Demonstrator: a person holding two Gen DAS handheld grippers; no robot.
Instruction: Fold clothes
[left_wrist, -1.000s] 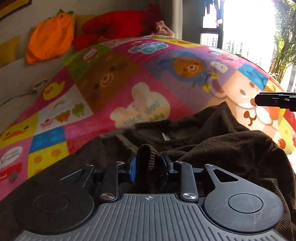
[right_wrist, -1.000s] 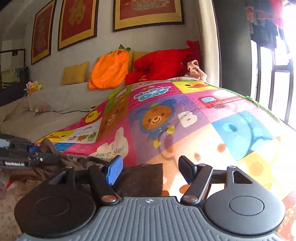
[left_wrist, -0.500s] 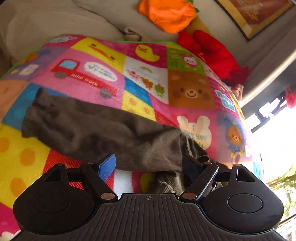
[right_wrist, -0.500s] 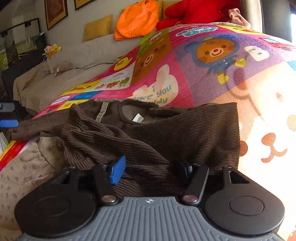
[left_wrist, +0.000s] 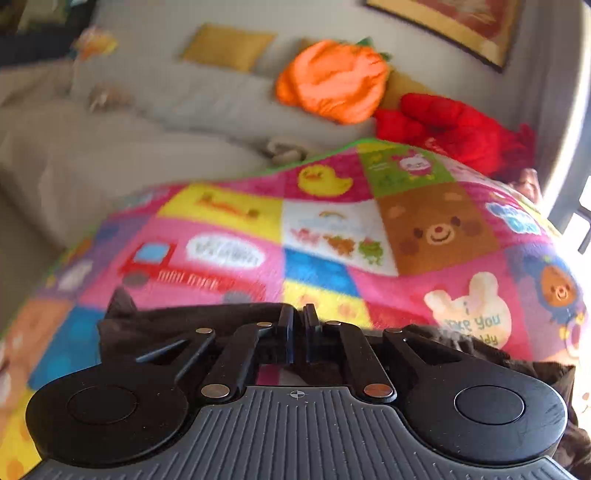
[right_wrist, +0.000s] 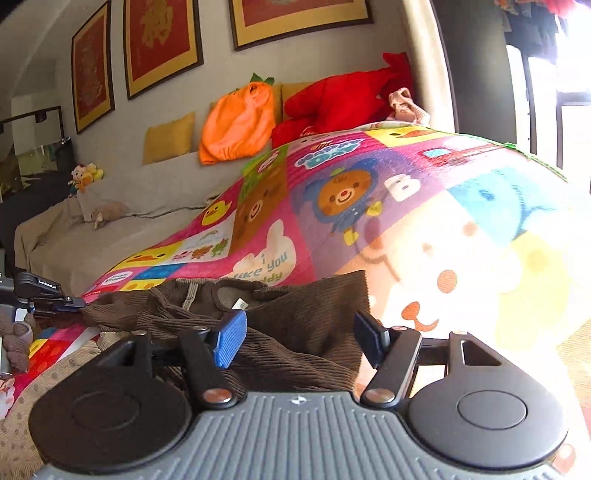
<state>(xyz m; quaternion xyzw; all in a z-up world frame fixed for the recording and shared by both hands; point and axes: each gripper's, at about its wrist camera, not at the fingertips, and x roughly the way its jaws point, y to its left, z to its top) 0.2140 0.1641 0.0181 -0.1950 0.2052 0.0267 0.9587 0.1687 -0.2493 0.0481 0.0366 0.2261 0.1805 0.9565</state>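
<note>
1. Two hand-held grippers work on one brown ribbed sweater (right_wrist: 295, 332), which lies on the patchwork cartoon blanket (right_wrist: 406, 206) with its neckline and label turned up and its body rumpled.
2. Left hand-held gripper (left_wrist: 298, 325): its fingers are now pressed nearly together on the sweater's left sleeve (left_wrist: 155, 325). Half a second ago the same fingers stood wide apart above that sleeve, so the pinch is fresh. The right wrist view agrees: the left tool sits at the far left of the garment with the sleeve end drawn out to its tips.
3. Right hand-held gripper (right_wrist: 299, 339): jaws spread wide, holding nothing, low over the sweater's right half near the edge of the cloth. It was spread the same way in both earlier pictures; half a second ago it was looking down on the whole garment, and now it sits closer in, with the cloth running under the blue pad (right_wrist: 231, 338).
4. Meaning for the fold, as a judgement: with the sleeve caught, the left side seems ready to be carried across the body. The body is not flat, so a sleeve laid over now would likely sit on wrinkles.
5. A beige dotted garment (right_wrist: 44, 387) lies beside the sweater at the lower left.
</note>
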